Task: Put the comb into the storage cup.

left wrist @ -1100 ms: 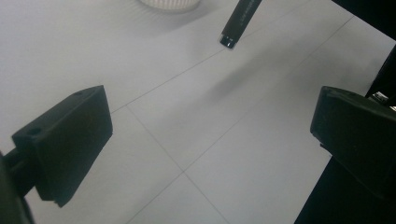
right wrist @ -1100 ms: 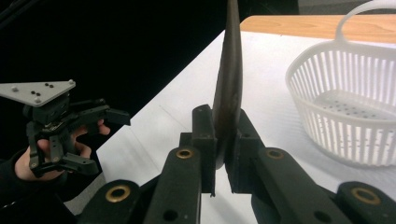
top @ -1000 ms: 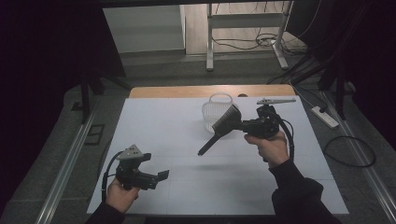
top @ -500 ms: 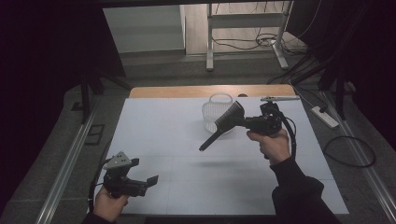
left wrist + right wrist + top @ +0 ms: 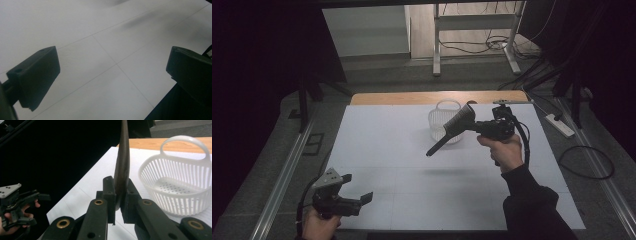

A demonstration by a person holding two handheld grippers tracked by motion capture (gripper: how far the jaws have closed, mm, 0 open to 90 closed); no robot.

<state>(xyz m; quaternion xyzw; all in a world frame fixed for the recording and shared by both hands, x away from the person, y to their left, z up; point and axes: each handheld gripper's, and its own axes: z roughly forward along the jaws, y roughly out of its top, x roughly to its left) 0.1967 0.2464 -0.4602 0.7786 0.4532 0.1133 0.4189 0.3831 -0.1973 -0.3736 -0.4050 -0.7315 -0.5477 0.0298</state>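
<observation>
With our right gripper (image 5: 473, 126) clamped on the dark flat long-handled scoop (image 5: 452, 129), lifted just beside the white slotted plastic basket (image 5: 443, 121), only placing it remains, while our left gripper (image 5: 358, 189) hangs wide open, empty.

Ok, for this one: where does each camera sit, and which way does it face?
High view: above the person's table edge, looking forward and down; both forearms, left gripper, right gripper holding a black spatula.
Left gripper view: on that gripper, facing the white table; jaws apart.
Right gripper view: along jaws shut on the spatula, facing the basket.
Shared: basket, spatula, left gripper.
</observation>
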